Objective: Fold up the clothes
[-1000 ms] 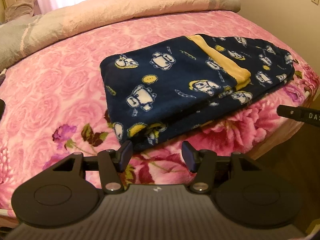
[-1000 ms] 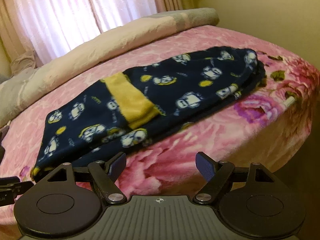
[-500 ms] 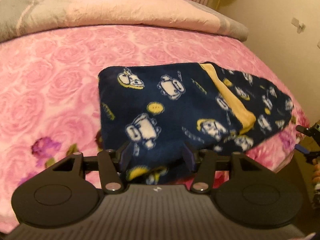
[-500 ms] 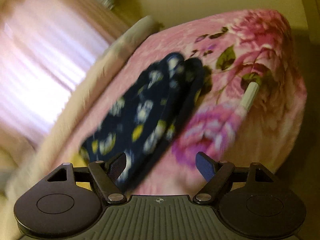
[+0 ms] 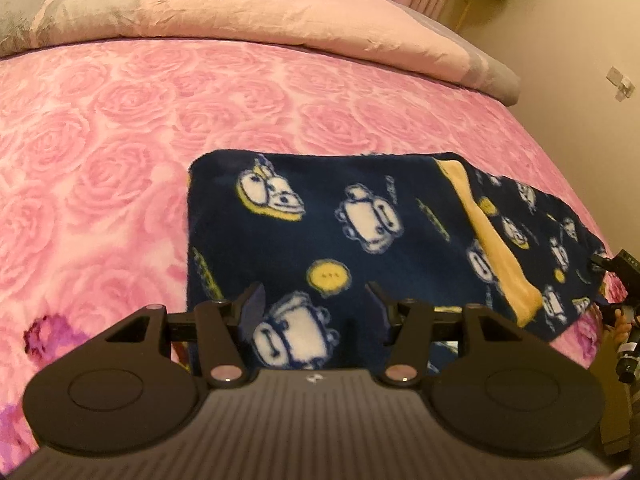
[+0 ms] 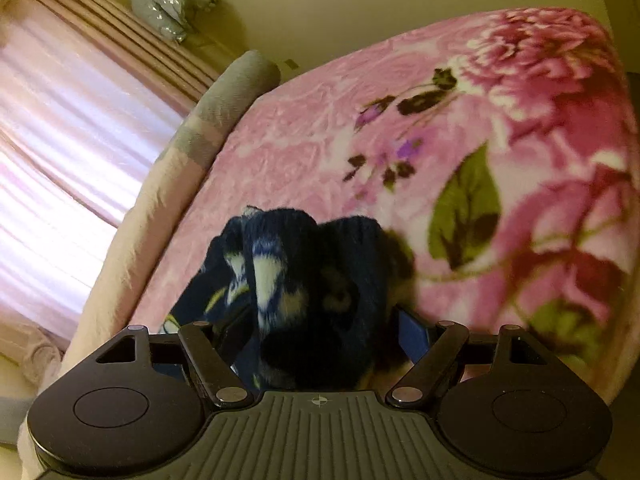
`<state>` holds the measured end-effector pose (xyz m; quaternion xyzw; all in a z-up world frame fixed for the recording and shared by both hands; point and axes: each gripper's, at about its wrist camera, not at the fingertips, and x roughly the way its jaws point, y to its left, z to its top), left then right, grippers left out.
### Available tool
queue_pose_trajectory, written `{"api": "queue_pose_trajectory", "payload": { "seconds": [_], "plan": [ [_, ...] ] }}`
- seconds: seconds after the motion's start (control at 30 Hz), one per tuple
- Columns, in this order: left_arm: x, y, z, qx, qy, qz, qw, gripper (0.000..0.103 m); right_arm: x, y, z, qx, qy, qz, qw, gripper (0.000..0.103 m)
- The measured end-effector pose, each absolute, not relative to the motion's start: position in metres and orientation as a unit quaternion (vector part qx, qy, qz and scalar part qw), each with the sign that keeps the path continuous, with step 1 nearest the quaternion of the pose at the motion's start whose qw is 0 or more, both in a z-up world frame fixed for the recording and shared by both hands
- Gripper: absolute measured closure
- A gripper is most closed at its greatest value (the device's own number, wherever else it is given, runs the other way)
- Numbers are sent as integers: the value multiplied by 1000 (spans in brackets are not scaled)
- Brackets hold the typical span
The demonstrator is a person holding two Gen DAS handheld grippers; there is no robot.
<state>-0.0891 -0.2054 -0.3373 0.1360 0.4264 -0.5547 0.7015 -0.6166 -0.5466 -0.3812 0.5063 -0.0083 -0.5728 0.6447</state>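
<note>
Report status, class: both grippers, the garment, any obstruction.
Left gripper jaws open above navy fleece garment. Right gripper jaws closing, garment's end between them. Garment lies folded on pink floral blanket. Nothing in the way.

The near edge of the navy fleece garment (image 5: 360,240) is hidden under the left tongs (image 5: 316,306), so whether their pads touch the cloth cannot be told. Between the closing right tongs (image 6: 320,330) a bunched, blurred end of the garment blocks the left pad; contact there is unclear. The bed (image 6: 320,128) blanket beyond is smeared. A silvery bundle (image 6: 168,0) far beyond stays unidentifiable.
</note>
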Motion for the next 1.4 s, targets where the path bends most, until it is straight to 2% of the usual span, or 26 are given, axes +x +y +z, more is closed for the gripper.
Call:
{"api": "queue_pose_trajectory", "payload": {
  "seconds": [0.03, 0.07, 0.2, 0.37, 0.5, 0.6, 0.7, 0.8, 1.0, 1.13, 1.3, 1.4],
  "plan": [
    [-87, -206, -339, 134, 429, -553, 701, 52, -617, -549, -383, 508, -8, -572, 644, 49],
    [-84, -207, -341, 130, 433, -552, 700, 52, -618, -550, -386, 514, -6, -570, 641, 74],
    [-74, -204, -348, 111, 452, -550, 694, 53, -618, -548, -391, 521, -16, -569, 636, 90],
    [-58, -192, -347, 94, 460, -543, 697, 53, -570, -536, -343, 403, 45, -620, 672, 93],
    [-39, -176, -345, 73, 468, -526, 706, 53, -472, -502, -285, 221, 103, -600, 762, 93],
    [-23, -161, -344, 52, 479, -514, 709, 53, -384, -453, -261, 77, 133, -538, 829, 93],
    [-6, -143, -346, 34, 490, -501, 713, 53, -311, -388, -262, -27, 148, -452, 879, 93],
    [7, -127, -353, 25, 503, -486, 714, 53, -258, -328, -291, -85, 175, -360, 913, 93],
    [26, -104, -370, 5, 537, -466, 703, 53, -200, -281, -387, -62, 314, -280, 905, 92],
    [33, -99, -377, -1, 546, -465, 697, 53, -196, -283, -369, -66, 297, -291, 907, 92],
    [39, -96, -378, -18, 547, -473, 690, 53, -191, -263, -328, -104, 232, -269, 929, 92],
    [41, -95, -384, -26, 559, -470, 683, 54, -180, -253, -359, -104, 300, -242, 917, 92]
  ]
}}
